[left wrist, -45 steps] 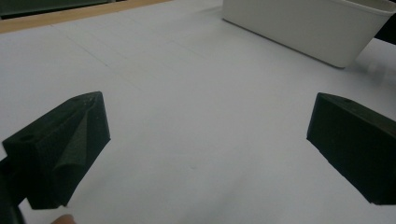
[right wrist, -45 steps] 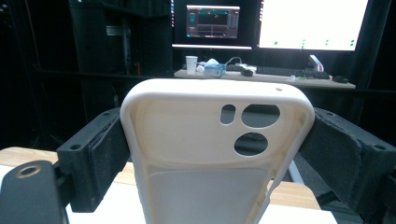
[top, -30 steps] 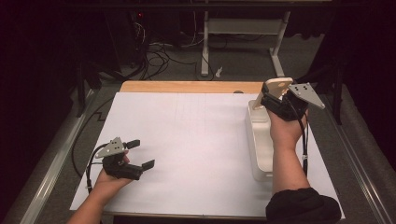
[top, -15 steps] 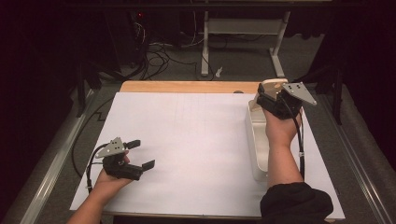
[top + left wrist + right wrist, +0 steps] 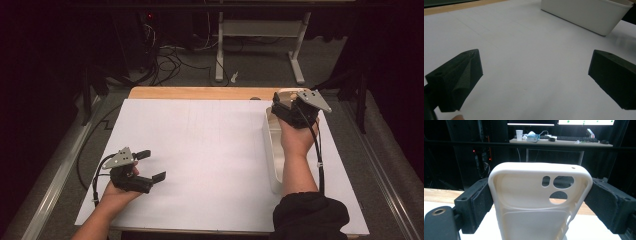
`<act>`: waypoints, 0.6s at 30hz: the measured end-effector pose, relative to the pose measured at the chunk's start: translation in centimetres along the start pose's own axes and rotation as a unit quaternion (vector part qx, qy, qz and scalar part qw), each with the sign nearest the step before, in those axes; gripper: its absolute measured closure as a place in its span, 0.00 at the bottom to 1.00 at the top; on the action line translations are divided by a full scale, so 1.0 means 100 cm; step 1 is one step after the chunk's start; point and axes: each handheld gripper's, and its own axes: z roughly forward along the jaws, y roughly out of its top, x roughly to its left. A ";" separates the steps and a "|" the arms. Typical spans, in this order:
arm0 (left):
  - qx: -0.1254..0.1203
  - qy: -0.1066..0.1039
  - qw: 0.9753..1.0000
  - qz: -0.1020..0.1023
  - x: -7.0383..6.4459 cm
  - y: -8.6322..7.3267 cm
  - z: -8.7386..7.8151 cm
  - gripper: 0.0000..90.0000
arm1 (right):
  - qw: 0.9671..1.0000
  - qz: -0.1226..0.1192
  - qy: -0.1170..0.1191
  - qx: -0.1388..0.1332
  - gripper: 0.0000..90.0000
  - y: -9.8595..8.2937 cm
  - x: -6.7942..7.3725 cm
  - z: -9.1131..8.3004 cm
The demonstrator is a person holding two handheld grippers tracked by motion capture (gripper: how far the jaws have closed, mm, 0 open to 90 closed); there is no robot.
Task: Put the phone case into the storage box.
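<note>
**Phone case lifted, drop-off not done**

I've got the right claw pinching a cream phone case by its two long sides, jaws pressed against it, camera cutouts toward the top in the right gripper view. The case sits upright btwn the jaws, held off the worktop. The white bin lies just below and behind that claw, under my forearm. So the pickup looks done; I'd judge what's left is carrying the case to wherever it goes and letting go.

My left claw rests low over the worktop, well apart from the right one, jaws spread wide w/ nothing btwn them. From it, the bin lies ahead and off to the right.
</note>
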 end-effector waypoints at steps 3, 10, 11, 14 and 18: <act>0.000 0.000 1.000 -0.001 0.000 0.000 0.000 0.00 | 1.000 -0.002 -0.003 0.006 0.13 -0.003 0.000 0.002; 0.004 0.000 1.000 -0.001 0.000 -0.001 0.001 0.00 | 1.000 0.005 -0.010 0.023 0.13 -0.012 -0.002 0.006; 0.004 0.000 1.000 -0.001 0.000 -0.001 0.001 0.00 | 1.000 0.005 -0.010 0.024 0.13 -0.012 -0.002 0.006; 0.004 -0.001 1.000 -0.001 0.000 -0.001 0.001 0.00 | 1.000 0.005 -0.010 0.028 0.13 -0.013 -0.003 0.007; 0.006 -0.001 1.000 -0.001 0.000 -0.001 0.001 0.00 | 0.999 0.009 -0.010 0.036 0.13 -0.017 -0.003 0.009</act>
